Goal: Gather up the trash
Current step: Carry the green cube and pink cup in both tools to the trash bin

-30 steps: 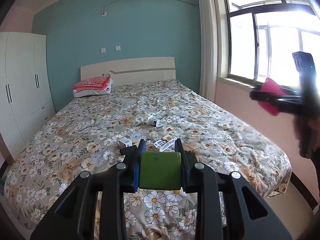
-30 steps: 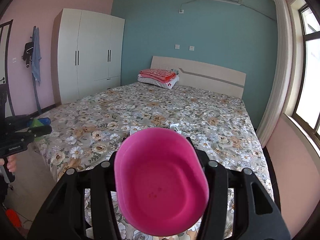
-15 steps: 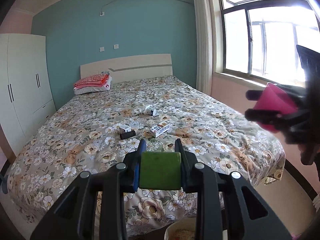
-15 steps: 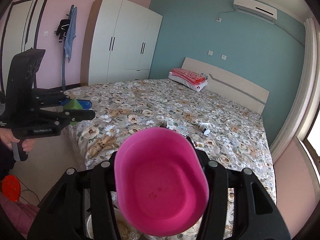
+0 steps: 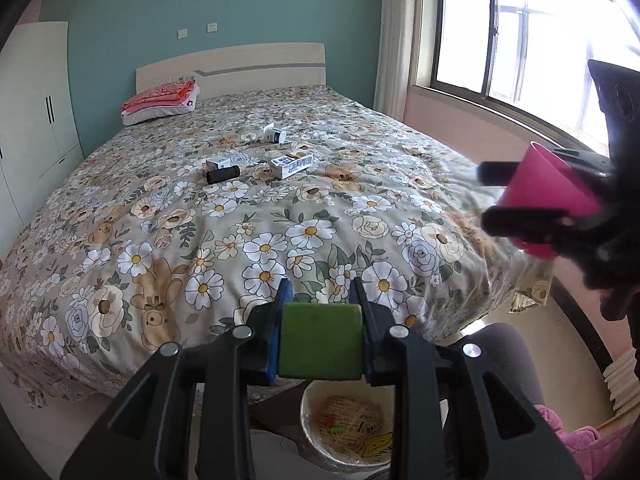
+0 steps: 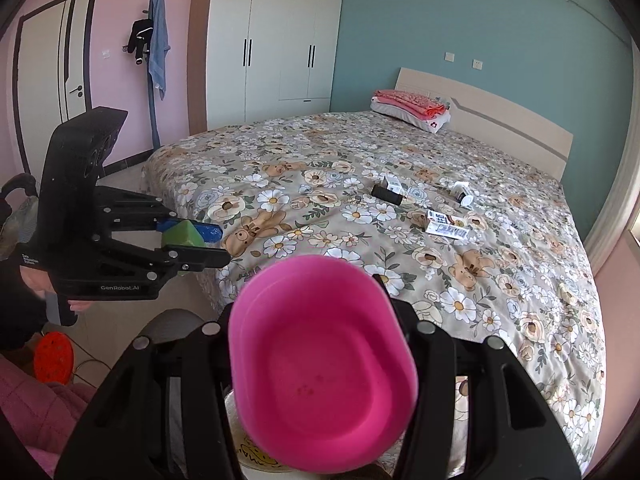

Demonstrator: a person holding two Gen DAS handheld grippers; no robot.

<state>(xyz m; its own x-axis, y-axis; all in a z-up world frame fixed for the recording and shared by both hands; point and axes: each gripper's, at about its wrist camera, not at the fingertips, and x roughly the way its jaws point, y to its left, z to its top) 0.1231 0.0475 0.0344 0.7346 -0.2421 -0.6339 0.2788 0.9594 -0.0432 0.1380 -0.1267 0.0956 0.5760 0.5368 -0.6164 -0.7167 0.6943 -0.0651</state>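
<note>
Compared with a second ago, both wrist views look lower and steeper: the air conditioner has left the left wrist view, the bed's near edge fills more of it, and a round paper bin point(image 5: 347, 424) now shows on the floor right under the left gripper point(image 5: 320, 344). In the right wrist view the left gripper point(image 6: 192, 246), earlier a small shape at the left edge, sits much larger and nearer. The grips look unchanged.

The left gripper's jaws are drawn in tight on a green block point(image 5: 320, 342), which fills the gap between the blue pads and sits above the bin's mouth in that view. The right gripper point(image 6: 320, 360) is partly open, its jaws pressed on the sides of a pink cup point(image 6: 324, 364), squeezing the rim oval; the cup's mouth faces the camera. From the left wrist view the same pink cup point(image 5: 548, 208) hangs at the right, beyond the bed corner.

The block is a dull green cube with soft, rounded edges. The cup is bright pink plastic, plain, with faint specks on its inner bottom.

Far on the floral bedspread point(image 5: 224, 216) lie more items: a dark cylinder point(image 5: 222, 175), a small box point(image 5: 218, 162) just behind it, a printed carton point(image 5: 291, 165) to the right and a white bottle point(image 5: 274, 135) farther back.
</note>
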